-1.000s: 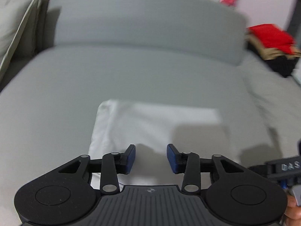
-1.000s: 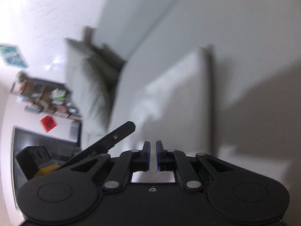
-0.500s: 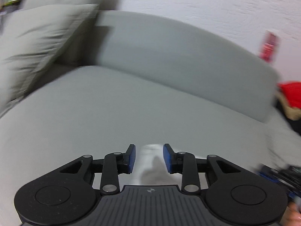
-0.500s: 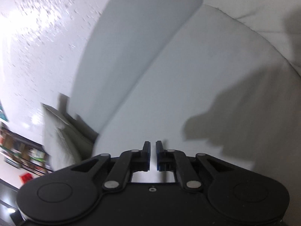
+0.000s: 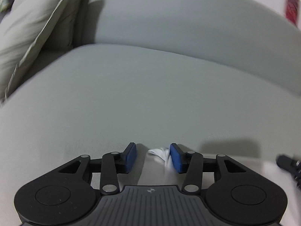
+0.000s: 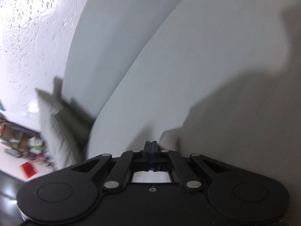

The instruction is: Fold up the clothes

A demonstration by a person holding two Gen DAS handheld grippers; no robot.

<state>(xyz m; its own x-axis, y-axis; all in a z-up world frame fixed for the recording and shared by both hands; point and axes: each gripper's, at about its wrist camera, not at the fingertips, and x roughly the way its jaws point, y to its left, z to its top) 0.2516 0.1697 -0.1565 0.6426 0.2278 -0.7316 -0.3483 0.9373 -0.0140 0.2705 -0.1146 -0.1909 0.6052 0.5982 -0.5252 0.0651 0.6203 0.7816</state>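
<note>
And here we are, low over the grey sofa seat (image 5: 143, 98). Our left gripper (image 5: 152, 157) has its blue pads (image 5: 176, 158) standing apart, and the jaws have just been opening. A bunched tip of the white garment (image 5: 160, 153) pokes up between them, lying against the right-hand pad while the other pad stands clear of it, so we call this one released. The cloth sits at the near edge of the seat, right under the gripper, and most of it is hidden beneath the black body.

Over in the right wrist view, our right gripper (image 6: 150, 146) is clenched, fingers pressed flat together. We see a patch of white cloth (image 6: 150, 178) through the window behind the fingers, but whether any fabric is pinched at the tips we cannot tell.

Off the left end of the seat leans a pale cushion (image 5: 32, 32), blurred. The sofa backrest (image 5: 178, 18) curves along the far edge. At the right edge of the left view, a dark piece of the other tool (image 5: 287, 163) pokes in.
</note>
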